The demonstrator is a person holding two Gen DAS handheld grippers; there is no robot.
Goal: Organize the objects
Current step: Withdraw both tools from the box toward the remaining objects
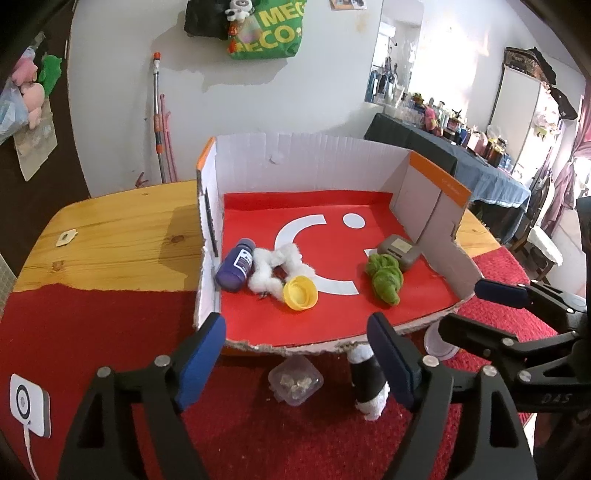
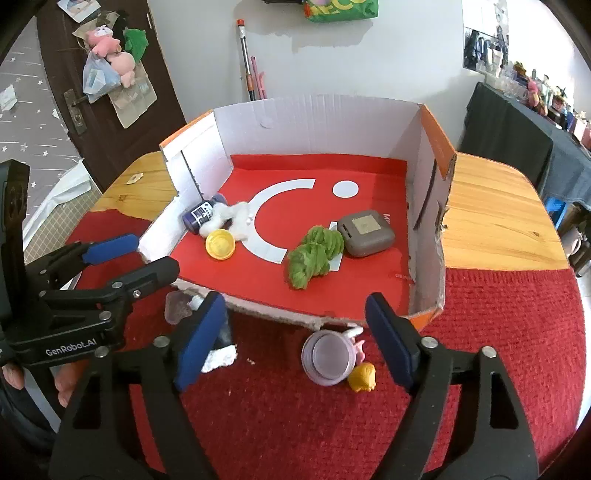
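Hovering at the torn front edge of a cardboard box [image 2: 317,122], the left gripper [image 1: 295,358] and right gripper [image 2: 293,341] both hold their blue-padded fingers [image 2: 201,341] spread wide, gripping nothing. Inside the box, on its red floor, lie a purple bottle [image 1: 236,264], white fluff [image 1: 275,267], a yellow cap [image 1: 300,293], a green yarn bundle [image 2: 314,254] and a grey case [image 2: 365,232]. On the red mat [image 2: 332,424] covering the wooden bench [image 2: 495,218] sit a clear cup [image 2: 327,358], a yellow figure [image 2: 362,376] and a small clear container [image 1: 295,380]. "GenRobot.AI" marks the left gripper; a green wall bag [image 1: 275,33] reads "MEG…ECO".
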